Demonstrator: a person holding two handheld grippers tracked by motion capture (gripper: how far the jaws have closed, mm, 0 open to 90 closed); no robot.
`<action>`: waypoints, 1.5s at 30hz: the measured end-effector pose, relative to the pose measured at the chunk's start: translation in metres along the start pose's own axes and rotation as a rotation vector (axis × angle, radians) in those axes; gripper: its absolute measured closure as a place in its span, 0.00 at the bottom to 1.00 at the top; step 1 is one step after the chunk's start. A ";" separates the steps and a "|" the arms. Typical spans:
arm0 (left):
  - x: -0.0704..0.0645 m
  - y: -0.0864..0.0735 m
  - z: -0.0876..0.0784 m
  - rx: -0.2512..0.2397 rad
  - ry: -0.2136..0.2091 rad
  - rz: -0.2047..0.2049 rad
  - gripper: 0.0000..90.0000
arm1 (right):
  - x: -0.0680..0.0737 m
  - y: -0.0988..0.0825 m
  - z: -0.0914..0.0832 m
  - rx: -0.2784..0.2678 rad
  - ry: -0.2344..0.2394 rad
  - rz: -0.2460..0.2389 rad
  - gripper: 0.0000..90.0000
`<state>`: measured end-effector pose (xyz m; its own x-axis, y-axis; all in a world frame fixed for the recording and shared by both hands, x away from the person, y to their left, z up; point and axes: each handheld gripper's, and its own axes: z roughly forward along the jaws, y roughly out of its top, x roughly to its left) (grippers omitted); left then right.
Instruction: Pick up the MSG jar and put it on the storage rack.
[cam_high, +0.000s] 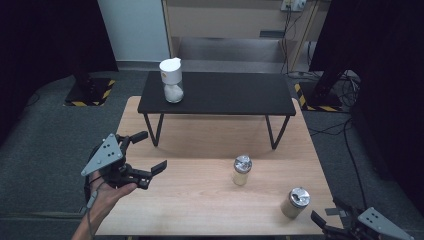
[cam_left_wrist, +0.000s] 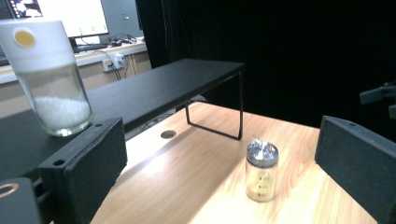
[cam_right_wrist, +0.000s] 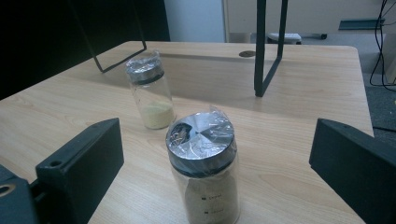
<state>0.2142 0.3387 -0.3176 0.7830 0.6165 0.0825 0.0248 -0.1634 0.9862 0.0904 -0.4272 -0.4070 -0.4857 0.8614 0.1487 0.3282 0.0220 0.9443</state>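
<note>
Fingers (cam_right_wrist: 77, 170) of the right gripper (cam_high: 336, 218) stand wide apart and hold nothing, and the nearer shaker jar (cam_right_wrist: 203, 165) sits between them a little way ahead, untouched. That jar, steel-lidded and filled with tan powder, stands near the right front corner of the wooden table (cam_high: 200, 200), so the gripper at that corner looks lined up to close on it. The left gripper (cam_high: 145, 155) is likewise spread fully open and empty, held above the table's left side and aimed rightward at the second shaker jar (cam_left_wrist: 261, 170), which stands well apart from it near the table's middle. Neither jar is gripped yet. Behind them a low black shelf (cam_high: 220, 95) spans the far half of the table, carrying a white-capped glass jar (cam_high: 172, 80) of white grains at its left end. Judging by that, the two spice jars probably belong up there beside it, each hand taking the jar on its own side.
</note>
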 end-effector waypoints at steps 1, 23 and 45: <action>-0.001 -0.002 0.000 0.004 0.003 -0.001 0.01 | 0.000 0.000 0.000 0.000 0.000 0.000 0.04; -0.013 -0.070 -0.036 0.034 0.083 -0.118 0.02 | 0.001 0.000 0.000 0.003 -0.001 0.000 0.04; -0.010 -0.104 -0.055 0.090 0.129 -0.179 0.02 | 0.001 0.001 0.000 0.004 0.001 -0.006 0.04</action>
<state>0.1699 0.3922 -0.4130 0.6751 0.7345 -0.0690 0.2160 -0.1073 0.9705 0.0905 -0.4263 -0.4062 -0.4882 0.8609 0.1432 0.3283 0.0292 0.9441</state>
